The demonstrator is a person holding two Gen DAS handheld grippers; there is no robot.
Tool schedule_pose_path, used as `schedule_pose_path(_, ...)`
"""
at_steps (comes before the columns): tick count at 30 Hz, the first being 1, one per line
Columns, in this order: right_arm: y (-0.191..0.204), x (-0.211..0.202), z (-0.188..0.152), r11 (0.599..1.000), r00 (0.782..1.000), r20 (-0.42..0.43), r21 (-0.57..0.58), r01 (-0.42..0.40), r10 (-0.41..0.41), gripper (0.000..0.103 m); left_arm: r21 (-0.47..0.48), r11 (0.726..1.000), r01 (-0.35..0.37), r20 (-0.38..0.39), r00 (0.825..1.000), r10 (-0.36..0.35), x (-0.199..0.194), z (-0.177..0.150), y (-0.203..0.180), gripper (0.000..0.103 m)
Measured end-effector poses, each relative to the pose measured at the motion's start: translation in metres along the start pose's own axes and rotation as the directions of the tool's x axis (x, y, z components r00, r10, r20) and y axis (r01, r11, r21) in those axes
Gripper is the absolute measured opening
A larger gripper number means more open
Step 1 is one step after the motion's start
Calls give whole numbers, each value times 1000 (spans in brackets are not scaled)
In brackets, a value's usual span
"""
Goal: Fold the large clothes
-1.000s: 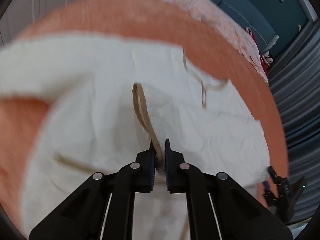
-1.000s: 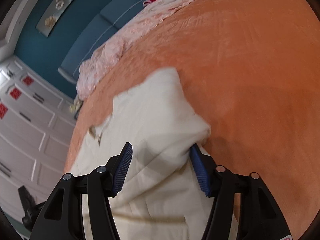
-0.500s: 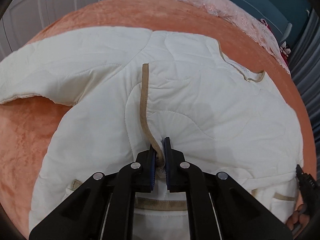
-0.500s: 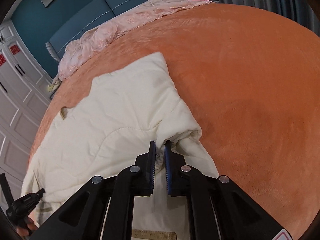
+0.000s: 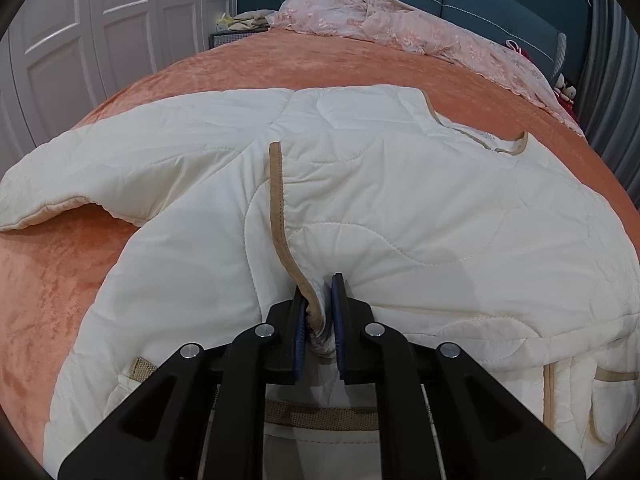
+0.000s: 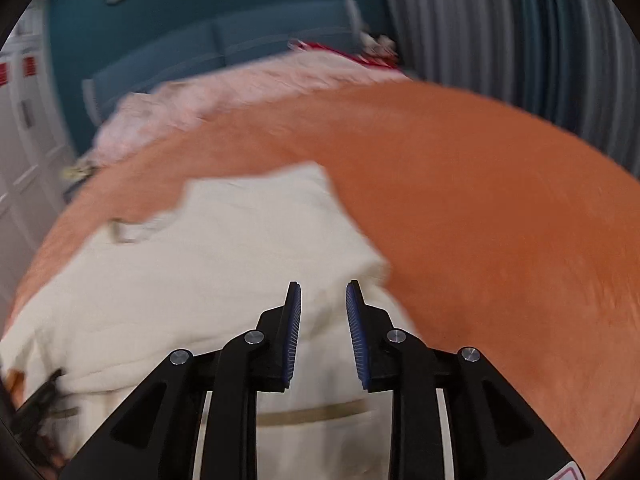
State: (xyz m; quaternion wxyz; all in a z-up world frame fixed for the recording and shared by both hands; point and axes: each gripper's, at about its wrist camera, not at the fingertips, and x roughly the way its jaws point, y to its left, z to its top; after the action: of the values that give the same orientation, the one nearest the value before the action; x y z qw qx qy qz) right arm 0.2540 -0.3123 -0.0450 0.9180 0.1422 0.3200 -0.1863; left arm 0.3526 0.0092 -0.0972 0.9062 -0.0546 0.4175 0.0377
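Cream jacket [image 5: 400, 208] lies spread mid-bed toward the near edge, left claw [image 5: 320, 312] clamped on its tan-trimmed front edge, right claw [image 6: 323, 320] just opening, nothing between the pads; one-sided hold risks skewing or bunching the fold.

Soft, even indoor light. The left wrist view is sharp; the right wrist view is motion-blurred. Fisheye bending and dark corners frame both.

Left hand-held gripper [image 5: 320, 300]: matte black angular linkage arms, round silver pivot screws, two fingers faced with ribbed blue pads [image 5: 338, 320]. Right hand-held gripper [image 6: 323, 304] was identical, with a red-edged white label at its lower corner.
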Motion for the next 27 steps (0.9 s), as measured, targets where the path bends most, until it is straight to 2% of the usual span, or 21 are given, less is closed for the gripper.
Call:
schedule_pose_path(2, 32, -5, 1, 994, 996, -31, -77, -82, 80, 25, 8, 1000, -11, 4, 1000, 11, 0, -2, -3, 11)
schedule_pose_path(4, 68, 1, -2, 975, 984, -77, -145, -170, 161, 25, 10, 1000, -14, 6, 1000, 14, 0, -2, -4, 11)
schedule_pose_path(6, 93, 14, -10, 961, 976, -123, -188, -201, 180, 25, 9, 1000, -13, 7, 1000, 13, 0, -2, -4, 11)
schedule_pose_path(9, 108, 37, -27, 957, 960, -208, -182, -228, 189, 25, 13, 1000, -16, 10, 1000, 16, 0, -2, -4, 11)
schedule_pose_path(15, 110, 55, -49, 960, 961, -229, -196, -200, 154, 24, 25, 999, -31, 25, 999, 30, 1, -4, -6, 11)
schedule_pose_path(20, 118, 54, -60, 956, 973, -199, -243, -166, 118, 24, 35, 998, -45, 32, 999, 44, 2, -6, -8, 12)
schedule_pose_path(23, 122, 51, -63, 952, 979, -180, -271, -140, 93, 24, 21, 999, -27, 28, 999, 27, 1, -5, -5, 12)
schedule_pose_path(25, 123, 50, -62, 951, 981, -179, -281, -130, 81, 24, -9, 1000, 7, 17, 1000, -7, -2, -1, 1, 15)
schedule_pose_path(27, 123, 48, -59, 951, 980, -184, -279, -131, 81, 24, -84, 992, 95, -15, 995, -97, -12, 5, 21, 32)
